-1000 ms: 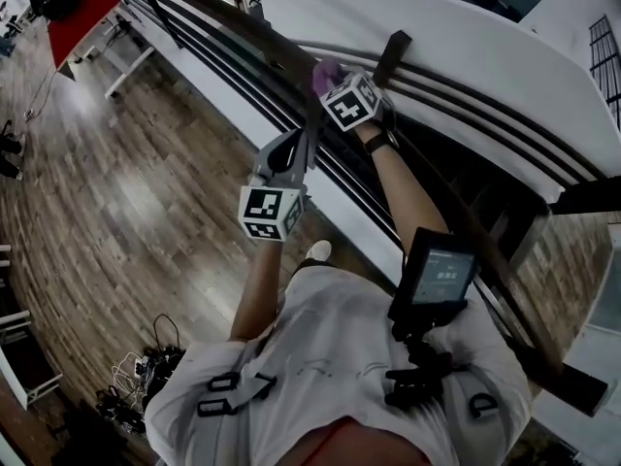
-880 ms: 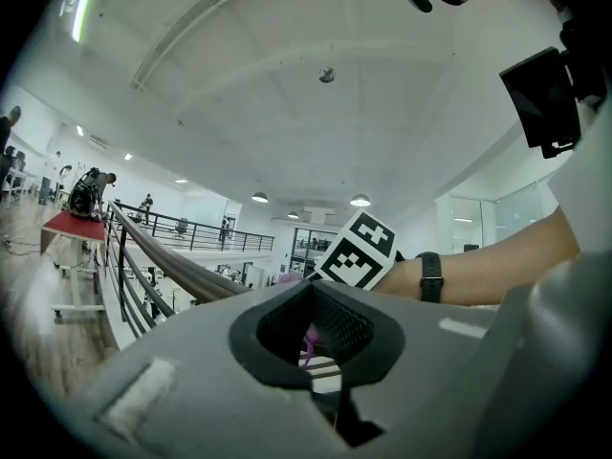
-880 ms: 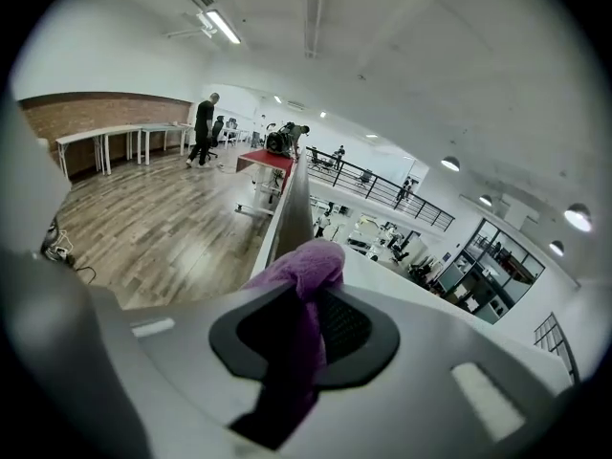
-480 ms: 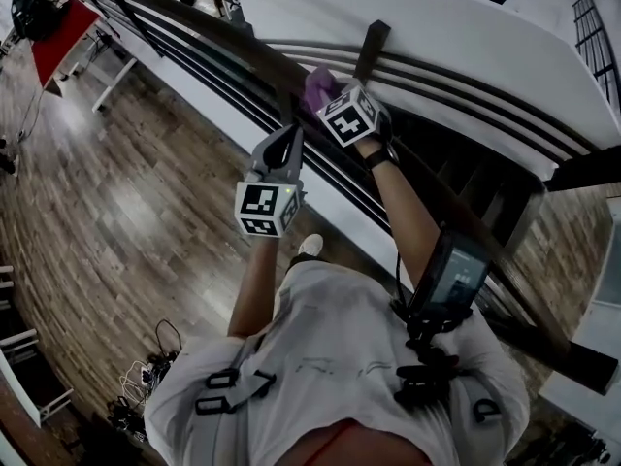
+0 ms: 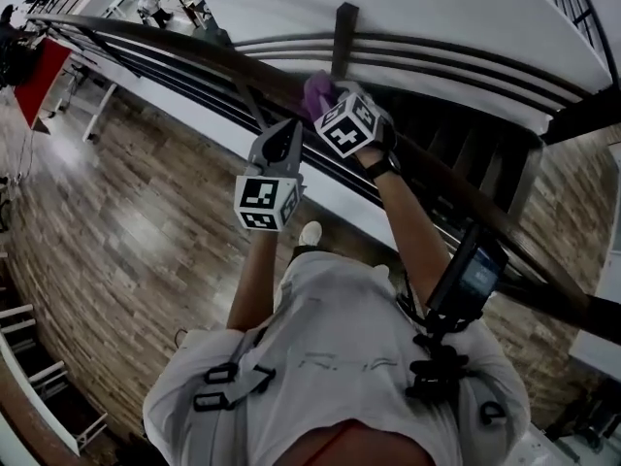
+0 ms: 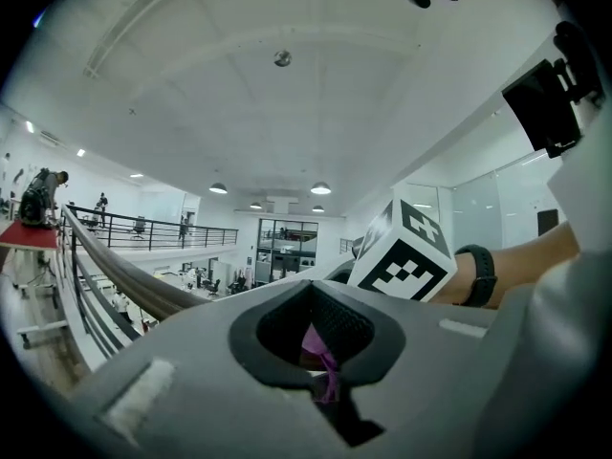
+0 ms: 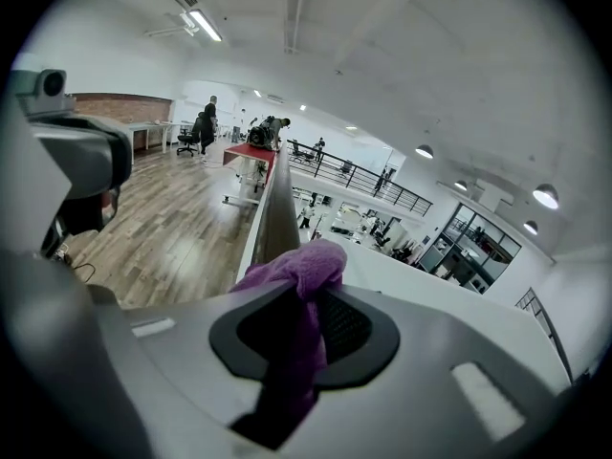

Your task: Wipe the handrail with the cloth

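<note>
Purple cloth (image 7: pixel 308 261) sits bunched on top of the handrail (image 7: pixel 277 208), about mid-span in the head view and just short of a dark upright post (image 5: pixel 342 32). Right gripper (image 7: pixel 304 338) is clenched on it: wad sticks out past the jaw tips, tail runs back down the jaw seam. So the cloth's long axis follows the gripper's axis, with the wad end pointing forward along the rail. Handrail's long axis runs diagonally in the head view, upper left to lower right. In the right gripper view it heads straight away into the distance.

Left gripper (image 6: pixel 320 352) sits just beside the right one, nearer the person. Its jaws are closed, with a thin purple strand in the seam. It looks pinched, but only by very little.

Risks, judged from here:
- Only a balled wad meets the rail, so contact is small. The stroke may skip the rail's sides.
- The rail top is narrow. Drift sideways and the wad slides off, and hard jaw tips scrape the rail.
- Both grippers seem to be on one cloth. If they move apart, the thin strand pulls out of the left or tugs the wad loose from the right.
- A dropped cloth could fall past the rail, away from the wood floor (image 5: pixel 116 212).
- The post ahead could snag the wad.
</note>
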{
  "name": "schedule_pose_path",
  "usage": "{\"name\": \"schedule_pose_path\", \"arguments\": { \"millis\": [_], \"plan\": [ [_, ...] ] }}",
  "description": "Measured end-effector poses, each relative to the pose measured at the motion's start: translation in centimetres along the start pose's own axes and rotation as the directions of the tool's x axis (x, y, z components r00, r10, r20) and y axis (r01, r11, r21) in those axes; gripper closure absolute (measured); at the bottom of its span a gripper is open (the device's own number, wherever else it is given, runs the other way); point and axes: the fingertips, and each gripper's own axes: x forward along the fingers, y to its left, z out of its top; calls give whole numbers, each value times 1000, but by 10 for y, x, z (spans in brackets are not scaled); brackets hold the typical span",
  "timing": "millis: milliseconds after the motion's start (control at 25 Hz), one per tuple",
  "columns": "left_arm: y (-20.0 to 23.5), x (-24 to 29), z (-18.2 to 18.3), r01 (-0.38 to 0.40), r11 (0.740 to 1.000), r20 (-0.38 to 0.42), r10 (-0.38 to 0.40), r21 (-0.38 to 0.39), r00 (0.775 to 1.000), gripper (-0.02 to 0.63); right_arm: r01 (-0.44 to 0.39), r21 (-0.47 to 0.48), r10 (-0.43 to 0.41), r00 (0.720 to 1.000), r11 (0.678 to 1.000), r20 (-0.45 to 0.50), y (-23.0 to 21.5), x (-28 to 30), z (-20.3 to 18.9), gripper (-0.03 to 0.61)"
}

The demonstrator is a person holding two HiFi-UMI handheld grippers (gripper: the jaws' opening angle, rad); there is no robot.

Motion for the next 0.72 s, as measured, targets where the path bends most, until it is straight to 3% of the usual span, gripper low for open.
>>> {"name": "schedule_pose_path", "arguments": {
  "millis": [440,720],
  "plan": [
    [-95,33,-2,167,984,-32,-166,54,986,614,141,69,-139,990,988,-37,-29,-83,-86,523],
    [-145,44,-1,246,967,-38,-244,69,969,614,188,114,-182,981,976,-65,-37,-124,-126,523]
  ]
}}
